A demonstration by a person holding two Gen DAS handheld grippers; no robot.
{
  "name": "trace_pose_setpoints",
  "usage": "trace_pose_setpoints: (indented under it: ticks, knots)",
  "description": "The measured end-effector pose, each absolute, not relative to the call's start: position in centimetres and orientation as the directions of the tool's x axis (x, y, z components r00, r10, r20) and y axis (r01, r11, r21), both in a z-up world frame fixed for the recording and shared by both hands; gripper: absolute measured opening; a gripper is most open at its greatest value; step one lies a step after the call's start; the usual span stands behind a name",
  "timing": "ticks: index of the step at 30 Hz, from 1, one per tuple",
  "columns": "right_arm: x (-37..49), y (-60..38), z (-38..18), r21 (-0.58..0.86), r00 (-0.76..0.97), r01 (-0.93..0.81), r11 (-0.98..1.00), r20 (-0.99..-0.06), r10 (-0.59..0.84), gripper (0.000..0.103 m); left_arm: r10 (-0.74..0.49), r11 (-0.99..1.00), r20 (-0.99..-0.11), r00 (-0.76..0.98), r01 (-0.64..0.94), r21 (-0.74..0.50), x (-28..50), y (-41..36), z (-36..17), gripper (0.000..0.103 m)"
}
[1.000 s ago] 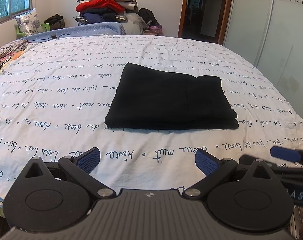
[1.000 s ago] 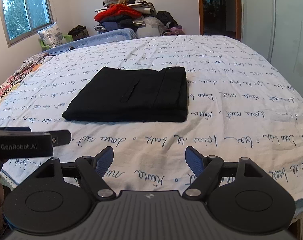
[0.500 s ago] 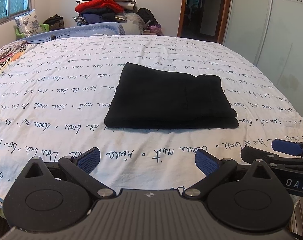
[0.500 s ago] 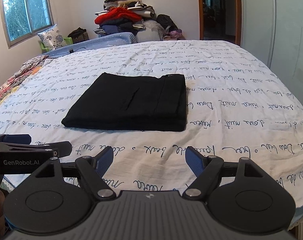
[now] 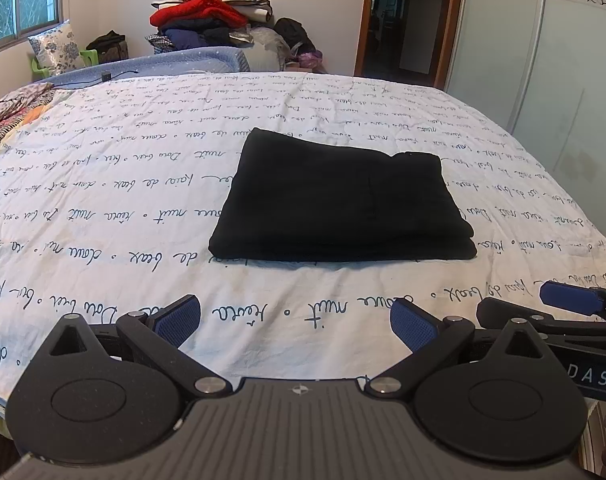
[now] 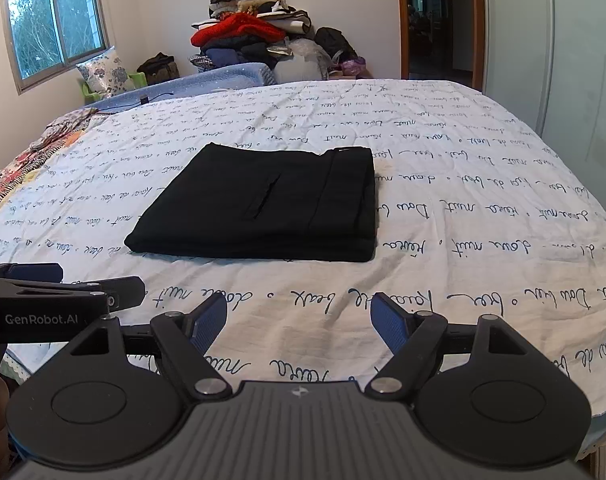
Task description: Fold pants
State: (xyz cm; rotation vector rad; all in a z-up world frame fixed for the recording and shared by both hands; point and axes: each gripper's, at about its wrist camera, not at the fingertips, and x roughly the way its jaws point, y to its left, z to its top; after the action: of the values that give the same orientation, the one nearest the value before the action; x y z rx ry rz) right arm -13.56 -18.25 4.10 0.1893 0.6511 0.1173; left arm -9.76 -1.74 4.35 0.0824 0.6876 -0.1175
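Nothing on the bed has shifted since a second ago; only the right gripper's view sits slightly differently. Nearest the folded black fabric pants point(image 5: 339, 204), on their near side, the left gripper point(image 5: 295, 322) and right gripper point(image 6: 299, 322) both hover with blue pads spread wide and empty, well apart from the pants. Those lie flat mid-bed on the white script-printed bedsheet point(image 5: 103, 216), long axis left-to-right, waistband end rightward, roughly equally near both. Beyond them, a heap of clothes point(image 6: 247, 32) stands against the wall.
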Motion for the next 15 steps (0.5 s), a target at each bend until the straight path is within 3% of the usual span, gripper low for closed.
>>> trace_pose_setpoints:
  ticks: [15]
  knots:
    - [-13.57, -18.47, 4.13, 0.213, 0.789, -0.040, 0.976, -0.593, 0.162, 0.079, -0.071, 0.989, -0.630, 0.773, 0.138, 0.058, -9.74, -1.88, 4.29, 0.102]
